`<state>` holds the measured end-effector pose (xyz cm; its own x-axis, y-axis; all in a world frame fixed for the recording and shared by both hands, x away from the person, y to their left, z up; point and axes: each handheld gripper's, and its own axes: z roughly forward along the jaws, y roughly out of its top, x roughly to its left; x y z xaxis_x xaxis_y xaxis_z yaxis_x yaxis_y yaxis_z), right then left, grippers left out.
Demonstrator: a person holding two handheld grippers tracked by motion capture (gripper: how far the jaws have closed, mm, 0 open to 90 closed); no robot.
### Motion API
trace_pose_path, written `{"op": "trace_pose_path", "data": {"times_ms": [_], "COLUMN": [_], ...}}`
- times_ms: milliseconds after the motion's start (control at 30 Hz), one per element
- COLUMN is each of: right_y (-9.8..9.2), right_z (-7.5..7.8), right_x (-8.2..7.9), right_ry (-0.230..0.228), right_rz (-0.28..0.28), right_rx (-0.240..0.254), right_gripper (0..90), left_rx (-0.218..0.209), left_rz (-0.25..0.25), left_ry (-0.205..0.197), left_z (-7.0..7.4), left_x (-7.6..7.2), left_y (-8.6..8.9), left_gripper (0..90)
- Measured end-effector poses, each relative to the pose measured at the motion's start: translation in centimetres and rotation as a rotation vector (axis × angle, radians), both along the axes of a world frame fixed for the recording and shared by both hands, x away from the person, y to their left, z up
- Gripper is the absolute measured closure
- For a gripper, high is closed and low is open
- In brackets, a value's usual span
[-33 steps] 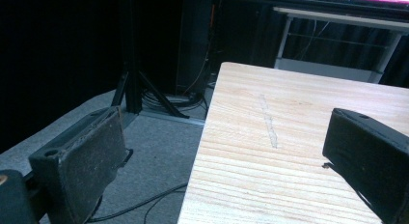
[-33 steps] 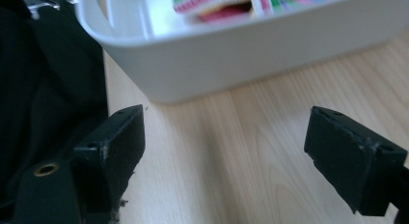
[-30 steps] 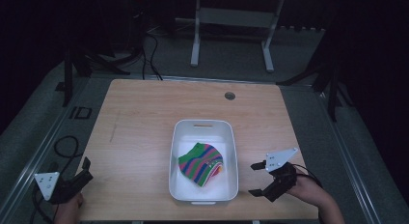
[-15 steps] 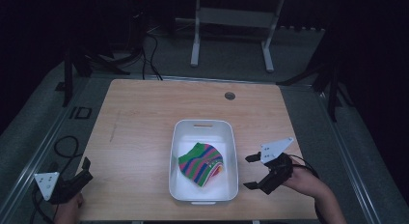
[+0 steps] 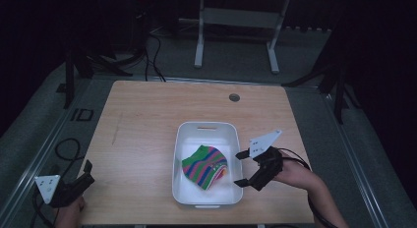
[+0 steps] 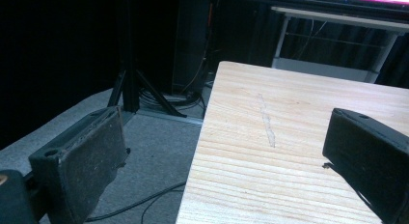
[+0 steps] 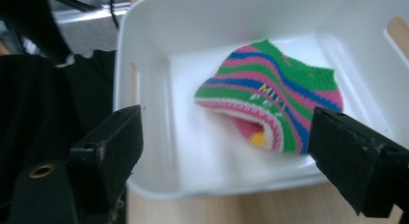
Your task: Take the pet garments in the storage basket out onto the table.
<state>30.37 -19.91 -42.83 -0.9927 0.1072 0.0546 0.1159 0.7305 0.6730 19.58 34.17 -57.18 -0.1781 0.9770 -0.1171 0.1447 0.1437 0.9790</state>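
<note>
While its jaws stood wide apart and held nothing, the right claw (image 5: 242,168) hung at the bin's (image 5: 180,139) right rim, aimed at the sock (image 7: 272,103) lying folded inside. Soft, light and limp, that sock would likely pinch best at its thick folded edge. The left claw (image 6: 226,151), also released, idled over the table's (image 5: 142,120) near-left corner.

Sock (image 7: 275,101): knit cloth w/ striped, ribbed texture. Tub (image 7: 164,21): smooth white plastic, slight gloss. Table (image 6: 289,137): matt pale wood grain.
</note>
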Motion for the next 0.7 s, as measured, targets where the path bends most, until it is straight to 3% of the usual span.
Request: {"op": "trace_pose_path", "data": {"times_ms": [700], "right_y": [7.5], "right_z": [-2.2], "right_x": [1.9], "right_ry": [0.016], "right_rz": [0.05], "right_rx": [-0.108], "right_gripper": [13.6], "left_rx": [-0.008], "left_rz": [-0.009], "left_ry": [0.0], "left_z": [0.0], "left_x": [0.0], "left_y": [0.1], "left_gripper": [1.8]}}
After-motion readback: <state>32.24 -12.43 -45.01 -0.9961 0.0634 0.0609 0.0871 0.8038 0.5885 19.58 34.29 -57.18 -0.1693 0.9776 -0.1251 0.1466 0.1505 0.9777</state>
